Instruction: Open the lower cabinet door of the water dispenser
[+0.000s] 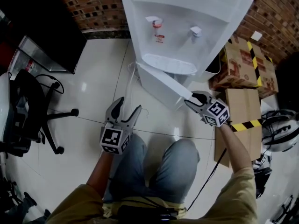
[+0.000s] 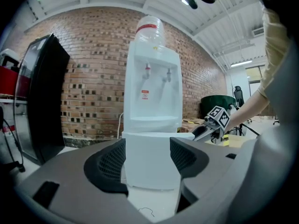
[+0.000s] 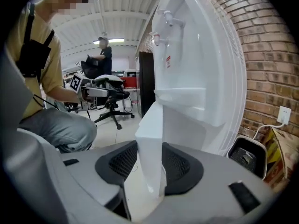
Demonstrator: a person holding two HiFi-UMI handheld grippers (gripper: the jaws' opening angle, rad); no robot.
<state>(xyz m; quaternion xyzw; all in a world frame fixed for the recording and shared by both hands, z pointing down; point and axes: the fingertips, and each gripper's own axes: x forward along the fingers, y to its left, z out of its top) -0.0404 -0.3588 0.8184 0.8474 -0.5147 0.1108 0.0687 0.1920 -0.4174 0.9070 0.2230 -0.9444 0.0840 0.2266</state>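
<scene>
The white water dispenser (image 1: 187, 13) stands against the brick wall. Its lower cabinet door (image 1: 161, 83) is swung partly out toward me, hinged at the left. My right gripper (image 1: 190, 100) is shut on the door's free edge, and in the right gripper view the white door edge (image 3: 150, 139) stands pinched between the black pads (image 3: 125, 161). My left gripper (image 1: 127, 107) hangs open over the floor in front of the dispenser, holding nothing. From the left gripper view the door (image 2: 149, 157) faces me, well ahead of the jaws, with the right gripper (image 2: 205, 130) at its right edge.
A black office chair (image 1: 32, 111) stands at the left and a dark cabinet (image 1: 46, 27) behind it. Cardboard boxes (image 1: 243, 66) with yellow-black tape sit right of the dispenser, with a helmet (image 1: 280, 129) beyond. A thin cable (image 1: 133, 78) lies on the tiled floor. My knees are below.
</scene>
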